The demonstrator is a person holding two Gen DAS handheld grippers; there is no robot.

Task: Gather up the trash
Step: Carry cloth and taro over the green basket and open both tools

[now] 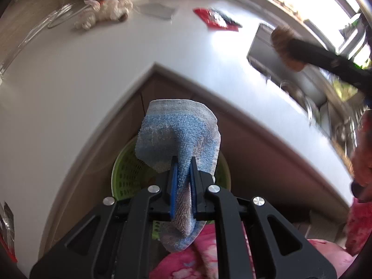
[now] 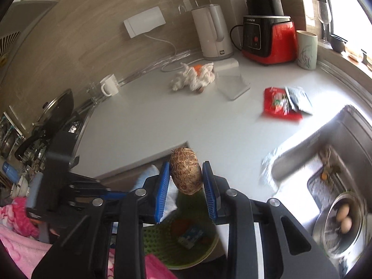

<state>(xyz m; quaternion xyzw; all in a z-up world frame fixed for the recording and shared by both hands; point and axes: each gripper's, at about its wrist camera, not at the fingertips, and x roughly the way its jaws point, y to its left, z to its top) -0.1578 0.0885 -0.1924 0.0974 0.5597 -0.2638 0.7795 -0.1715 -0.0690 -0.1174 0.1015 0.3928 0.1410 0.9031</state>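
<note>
Two hand-held grippers shown at the carrying stage of trash collection, each loaded and brought toward a green perforated basket (image 1: pixel 126 174) that stands on the floor below the inner corner of the white countertop (image 1: pixel 93 69). In the left wrist view, the left gripper (image 1: pixel 184 169) is clenched on a blue-and-grey terry cloth (image 1: pixel 176 134), which bulges above the jaws at the centre of the frame and hangs out beneath them; the basket rim lies directly behind it. In the right wrist view, the right gripper (image 2: pixel 186 176) is clamped on a brown, rough-skinned, egg-shaped object (image 2: pixel 186 173), seemingly a taro root or similar, held at lower centre between the blue pads; the same basket (image 2: pixel 204 248) appears below it at the bottom of the frame, with a small printed packet already inside. Still on the countertop are a red wrapper with a dark sachet (image 2: pixel 282 103) at centre right and a crumpled white wad (image 2: pixel 194 78) near the kettle at upper centre. The step in hand appears to be transport to the bin. The next move probably calls for centring each load over the basket opening before releasing, since the cloth could drape over the rim and the rounded object could bounce out.
</note>
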